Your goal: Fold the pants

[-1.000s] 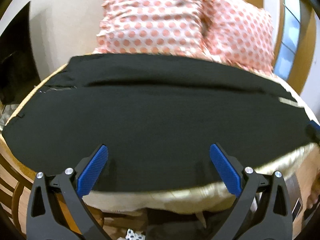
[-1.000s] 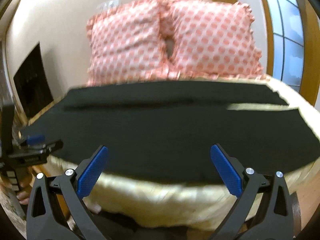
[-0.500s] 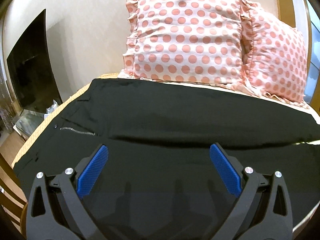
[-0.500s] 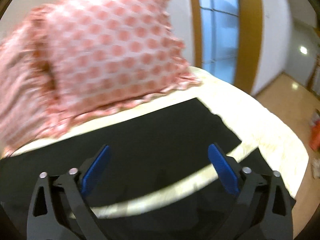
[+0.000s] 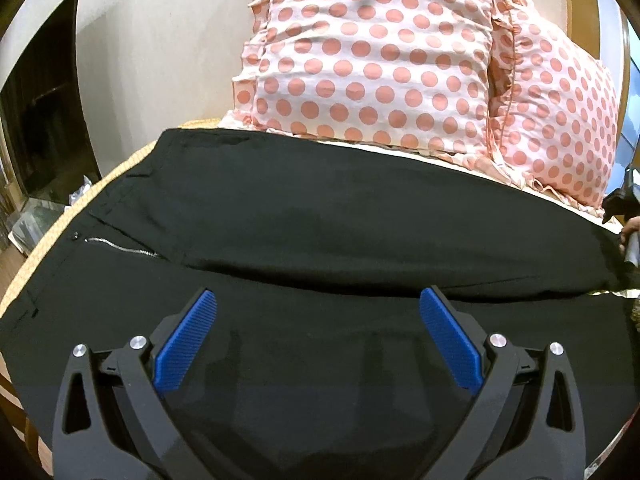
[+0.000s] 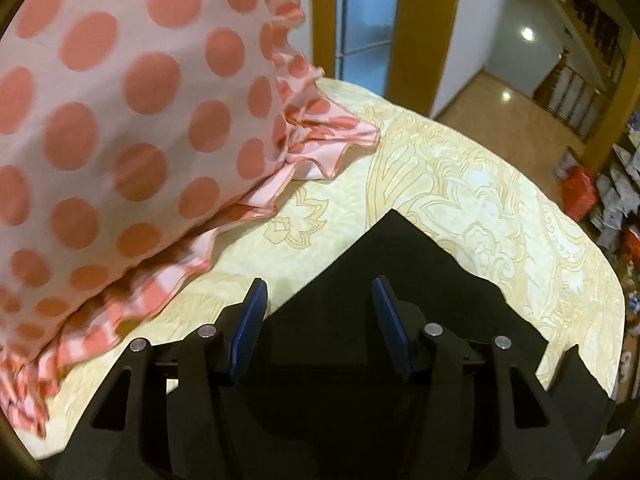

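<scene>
Overhead, both the left hand-held gripper (image 5: 318, 306) and right hand-held gripper (image 6: 319, 294) gape above unlabelled black pants (image 5: 360, 224).

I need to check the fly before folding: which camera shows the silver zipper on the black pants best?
The left wrist view. The silver zipper lies in plain sight at the waist end of the black pants, ahead and left of the open left gripper. The right wrist view shows only a leg end, no zipper.

Your pants (image 5: 320, 216) run off the frame's lower edge; the polka-dot pillow (image 6: 120, 112) beside your right gripper blurs.
</scene>
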Demonstrator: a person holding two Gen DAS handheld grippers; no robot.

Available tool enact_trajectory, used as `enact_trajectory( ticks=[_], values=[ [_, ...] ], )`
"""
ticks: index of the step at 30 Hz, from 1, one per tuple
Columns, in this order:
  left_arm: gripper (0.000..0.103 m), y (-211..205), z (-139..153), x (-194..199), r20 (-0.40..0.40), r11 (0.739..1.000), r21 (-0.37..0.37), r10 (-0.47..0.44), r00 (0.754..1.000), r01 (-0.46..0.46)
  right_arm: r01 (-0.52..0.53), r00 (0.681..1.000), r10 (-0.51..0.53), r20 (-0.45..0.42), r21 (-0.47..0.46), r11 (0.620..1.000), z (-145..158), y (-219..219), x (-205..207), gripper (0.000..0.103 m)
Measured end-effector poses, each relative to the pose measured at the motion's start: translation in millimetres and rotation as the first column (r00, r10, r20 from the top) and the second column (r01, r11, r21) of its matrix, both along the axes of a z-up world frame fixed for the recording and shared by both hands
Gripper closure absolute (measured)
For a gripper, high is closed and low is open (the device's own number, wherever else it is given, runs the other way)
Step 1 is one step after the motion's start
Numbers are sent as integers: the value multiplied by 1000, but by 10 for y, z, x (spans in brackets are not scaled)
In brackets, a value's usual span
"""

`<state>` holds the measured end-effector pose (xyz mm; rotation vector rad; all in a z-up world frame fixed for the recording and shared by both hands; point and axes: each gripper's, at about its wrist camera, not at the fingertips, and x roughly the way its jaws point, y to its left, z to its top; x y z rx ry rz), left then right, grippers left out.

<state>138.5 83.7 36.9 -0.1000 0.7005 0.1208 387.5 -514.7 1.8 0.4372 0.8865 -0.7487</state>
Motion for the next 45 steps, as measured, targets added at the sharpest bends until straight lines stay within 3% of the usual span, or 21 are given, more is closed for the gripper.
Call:
enact_trajectory(
  ticks=[3, 6, 7, 10, 13, 18, 23, 26, 29, 33, 37, 42, 45],
  values=[
    [2, 35, -16, 10, -9, 1000, -24, -3, 1000, 2, 8, 1000, -9, -5, -12, 1000, -77, -2, -3, 49],
    [2, 85, -24, 16, -13, 999, -54, 7, 1000, -8, -9, 999, 10, 31, -31, 999, -83, 32, -174, 66],
    [2, 93, -26, 22, -15, 998, -61, 10, 1000, -11, -5, 999, 5, 46, -15, 1000, -77, 8, -242, 78],
    [2, 138, -37, 23, -20, 996, -89, 22, 1000, -23, -31, 987, 13, 157, 112, 993, -55, -75, -512, 98],
    [2, 191, -37, 14, -16, 993, -114, 39, 999, -41, -75, 964, 40, 262, 127, 989, 67, -41, -841, 100],
    [2, 243, -43, 6, -15, 989, -138, 57, 998, -58, -176, 884, 95, 458, 137, 975, 277, 83, -1611, 100],
    [2, 246, -40, 10, -16, 989, -131, 67, 998, -68, -257, 807, 105, 581, 185, 949, 201, 164, -2355, 100],
    [2, 228, -34, 14, -15, 991, -115, 68, 998, -69, -269, 810, 87, 580, 235, 934, -15, 238, -2717, 100],
    [2, 201, -34, 25, -19, 993, -100, 58, 998, -60, -274, 831, 69, 552, 299, 914, -194, 187, -2774, 100],
    [2, 167, -31, 19, -17, 995, -77, 60, 998, -61, -280, 832, 9, 554, 406, 870, -310, 55, -2771, 97],
    [2, 168, -36, 9, -14, 995, -71, 65, 998, -66, -287, 821, -44, 569, 478, 830, -422, -12, -2774, 55],
    [2, 170, -50, 40, -29, 995, -78, 54, 998, -56, -295, 797, -54, 602, 466, 834, -462, -38, -2742, 56],
    [2, 180, -59, 53, -35, 995, -91, 47, 998, -50, -284, 789, -79, 610, 475, 833, -488, -61, -2676, 63]
  ],
)
